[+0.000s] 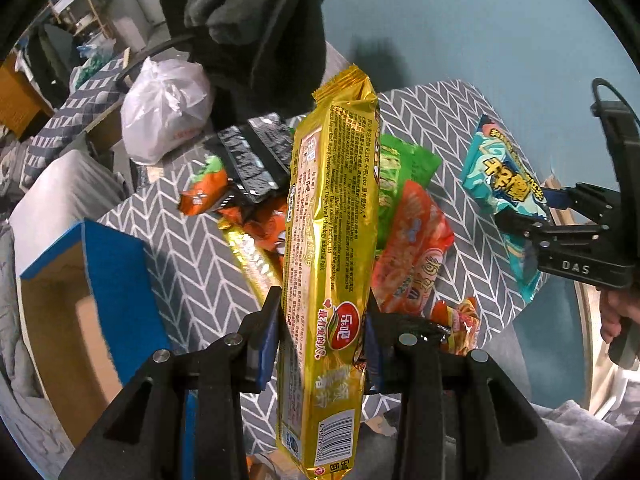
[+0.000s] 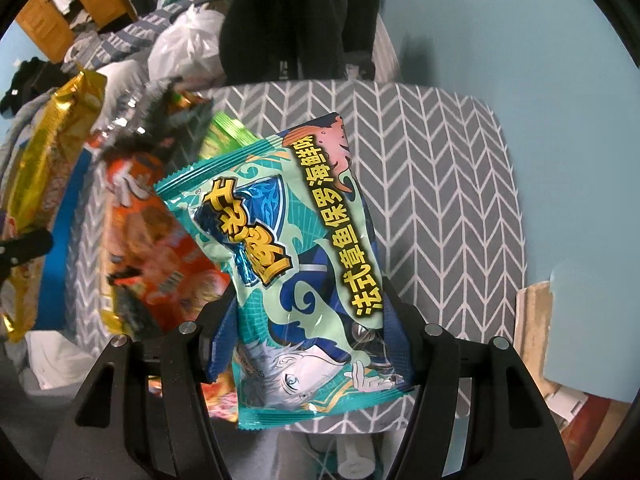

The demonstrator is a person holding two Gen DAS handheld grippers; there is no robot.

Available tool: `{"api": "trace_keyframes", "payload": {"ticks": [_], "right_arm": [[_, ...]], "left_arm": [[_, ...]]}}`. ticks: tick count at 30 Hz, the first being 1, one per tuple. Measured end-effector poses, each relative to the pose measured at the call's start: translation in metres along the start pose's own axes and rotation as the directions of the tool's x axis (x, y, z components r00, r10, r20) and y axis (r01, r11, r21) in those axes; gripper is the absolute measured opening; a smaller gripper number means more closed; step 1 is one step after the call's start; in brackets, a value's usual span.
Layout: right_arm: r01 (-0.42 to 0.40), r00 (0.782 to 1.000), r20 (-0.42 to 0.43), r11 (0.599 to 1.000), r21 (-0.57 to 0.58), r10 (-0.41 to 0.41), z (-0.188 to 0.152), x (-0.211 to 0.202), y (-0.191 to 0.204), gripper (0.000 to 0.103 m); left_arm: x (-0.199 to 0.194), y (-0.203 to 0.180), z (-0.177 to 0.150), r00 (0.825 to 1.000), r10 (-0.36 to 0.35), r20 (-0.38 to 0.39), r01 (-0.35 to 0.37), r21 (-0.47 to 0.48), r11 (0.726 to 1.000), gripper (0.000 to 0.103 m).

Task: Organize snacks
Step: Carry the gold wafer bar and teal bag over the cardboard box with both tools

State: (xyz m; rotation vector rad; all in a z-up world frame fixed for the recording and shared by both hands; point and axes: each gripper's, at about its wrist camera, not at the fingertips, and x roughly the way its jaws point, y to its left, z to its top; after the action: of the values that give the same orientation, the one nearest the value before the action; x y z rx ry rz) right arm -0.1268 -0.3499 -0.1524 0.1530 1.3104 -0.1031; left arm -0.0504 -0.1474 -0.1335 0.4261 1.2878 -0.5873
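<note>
A long gold biscuit packet (image 1: 332,276) is pinched between the blue pads of the left gripper (image 1: 322,336), held lengthwise along the fingers with its crimped end pointing away and its barcode end toward the camera. It is lifted clear of the grey herringbone-patterned table (image 1: 192,248). A teal snack bag (image 2: 308,264) printed with a cartoon figure is clamped near its lower end by the right gripper (image 2: 308,340), and is likewise raised above the table surface.

The remaining snacks are heaped toward the table's middle: an orange-red packet (image 1: 412,256), a green packet (image 1: 400,168), a black packet (image 1: 256,160), a small orange packet (image 1: 204,192) and a second gold packet (image 1: 252,260) lying flat. In the right wrist view, a broad bare stretch of patterned surface is seen to the right of the pile, reaching to the table's rounded edge. A blue-sided cardboard box (image 1: 116,276), open at the top, is set against the table's left edge. A white plastic bag (image 1: 164,112) is seen beyond the far edge.
</note>
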Motion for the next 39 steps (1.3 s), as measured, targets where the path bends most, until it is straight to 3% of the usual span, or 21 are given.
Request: {"api": "trace_keyframes", "payload": {"ticks": [7, 16, 39], "right_arm": [[-0.028, 0.999, 0.036, 0.999, -0.025, 0.029, 0.013, -0.028, 0.026, 0.064], [-0.073, 0.995, 0.062, 0.993, -0.095, 0.079, 0.037, -0.033, 0.083, 0.064], [-0.201, 0.972, 0.048, 0.923, -0.328, 0.229, 0.077, -0.018, 0.226, 0.064]], "left_arm": [[-0.017, 0.029, -0.008, 1.0, 0.012, 0.024, -0.01, -0.074, 0.997, 0.037], [-0.034, 0.073, -0.024, 0.998, 0.048, 0.046, -0.039, -0.19, 0.981, 0.037], [-0.063, 0.179, -0.087, 0.988, 0.143, 0.061, -0.102, -0.443, 0.891, 0.037]]}}
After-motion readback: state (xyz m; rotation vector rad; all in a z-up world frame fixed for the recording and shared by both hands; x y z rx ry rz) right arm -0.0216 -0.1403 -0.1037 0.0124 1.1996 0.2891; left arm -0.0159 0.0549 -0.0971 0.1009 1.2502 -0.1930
